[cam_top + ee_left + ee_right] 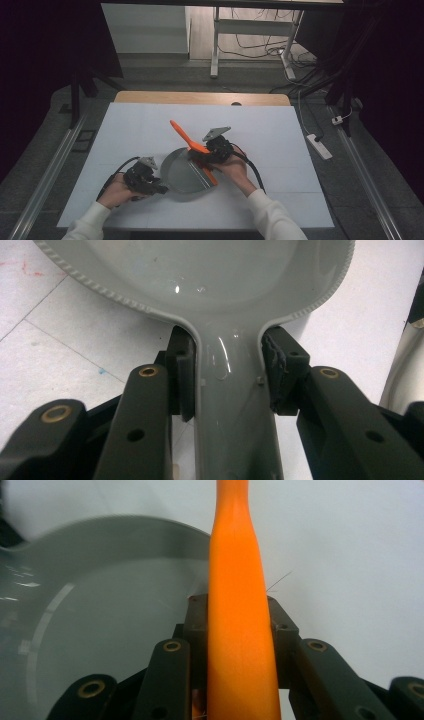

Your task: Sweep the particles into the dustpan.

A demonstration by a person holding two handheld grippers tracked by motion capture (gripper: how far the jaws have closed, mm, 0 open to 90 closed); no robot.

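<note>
A grey dustpan (184, 173) lies on the white table cover in front of the person. My left gripper (159, 189) is shut on the dustpan's handle (231, 410), with a pad pressed against each side, and the pan's bowl (200, 270) spreads out ahead. An orange brush handle (181, 133) slants up and away over the pan's far right rim. My right gripper (199, 156) is shut on that orange handle (237, 580), which runs straight up between the jaws. The grey pan (100, 615) lies to its left. The brush's lower end is mostly hidden behind the right hand.
The white table cover (280, 150) spreads around the pan on all sides. A wooden table edge (200, 98) runs along the far side. On the floor to the right lies a white power strip (320, 146). Desk legs and cables (260, 47) stand beyond.
</note>
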